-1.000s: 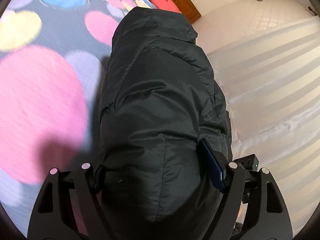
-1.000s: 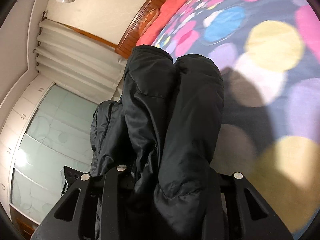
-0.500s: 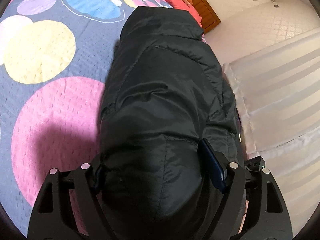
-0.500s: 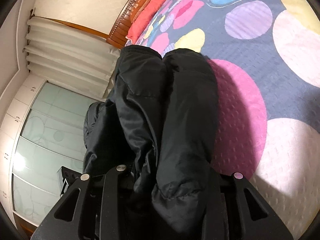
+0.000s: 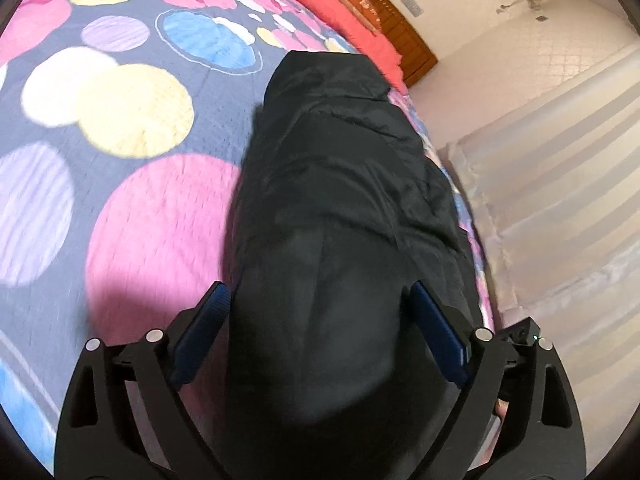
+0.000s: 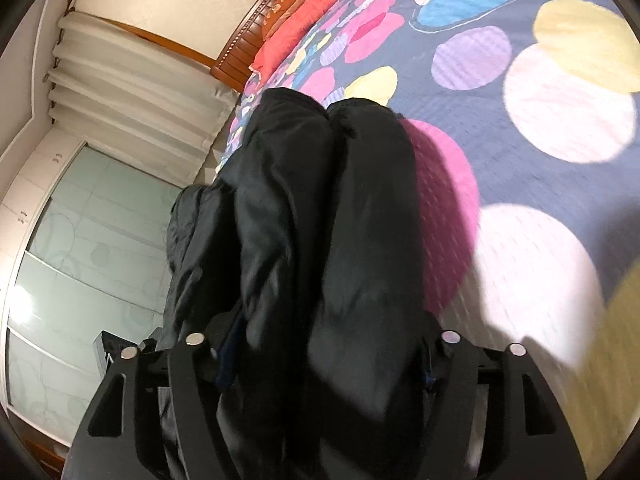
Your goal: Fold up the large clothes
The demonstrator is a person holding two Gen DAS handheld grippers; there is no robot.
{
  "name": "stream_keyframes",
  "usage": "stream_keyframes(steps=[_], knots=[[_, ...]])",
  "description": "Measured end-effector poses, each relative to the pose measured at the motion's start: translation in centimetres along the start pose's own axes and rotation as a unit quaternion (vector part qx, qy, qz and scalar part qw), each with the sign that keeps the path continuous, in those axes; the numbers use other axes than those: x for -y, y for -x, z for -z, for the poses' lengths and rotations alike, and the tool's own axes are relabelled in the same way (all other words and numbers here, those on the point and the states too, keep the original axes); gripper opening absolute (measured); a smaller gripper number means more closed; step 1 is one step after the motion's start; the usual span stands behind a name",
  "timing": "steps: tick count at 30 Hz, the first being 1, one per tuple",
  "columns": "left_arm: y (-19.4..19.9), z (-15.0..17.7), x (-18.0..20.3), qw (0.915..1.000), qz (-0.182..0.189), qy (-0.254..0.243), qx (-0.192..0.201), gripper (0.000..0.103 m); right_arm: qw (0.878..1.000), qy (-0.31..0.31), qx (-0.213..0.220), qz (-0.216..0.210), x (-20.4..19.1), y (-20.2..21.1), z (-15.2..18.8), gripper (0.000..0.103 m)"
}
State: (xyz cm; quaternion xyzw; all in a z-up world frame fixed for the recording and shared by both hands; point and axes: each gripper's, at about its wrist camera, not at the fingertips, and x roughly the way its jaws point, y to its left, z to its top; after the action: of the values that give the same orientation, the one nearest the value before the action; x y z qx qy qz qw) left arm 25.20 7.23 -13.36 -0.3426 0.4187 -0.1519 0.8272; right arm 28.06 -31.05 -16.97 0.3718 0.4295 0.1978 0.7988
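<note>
On our left, the left gripper (image 5: pixel 316 316) is opening: its blue pads (image 5: pixel 438 338), clamped into the black puffer jacket (image 5: pixel 332 184) a second ago, now stand clear on both sides, released, fabric between them. On our right, the right gripper (image 6: pixel 326 344) is opening too, the folded bulk loose between its jaws. The jacket lies along the edge of the spotted bedspread (image 5: pixel 132 112), so we judge this fold laid down and the next one due
</note>
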Motion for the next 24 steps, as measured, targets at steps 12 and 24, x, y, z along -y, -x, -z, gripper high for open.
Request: stream_keyframes(steps=[12, 24], knots=[[0.1, 3.1, -2.3, 0.9968, 0.06, 0.051, -0.016, 0.095, 1.0, 0.005, -0.021, -0.003, 1.0, 1.2, 3.8, 0.074], [1.8, 4.3, 1.0, 0.9997, -0.008, 0.023, -0.009, 0.076, 0.999, -0.014, -0.027, -0.012, 0.7, 2.6, 5.0, 0.031]])
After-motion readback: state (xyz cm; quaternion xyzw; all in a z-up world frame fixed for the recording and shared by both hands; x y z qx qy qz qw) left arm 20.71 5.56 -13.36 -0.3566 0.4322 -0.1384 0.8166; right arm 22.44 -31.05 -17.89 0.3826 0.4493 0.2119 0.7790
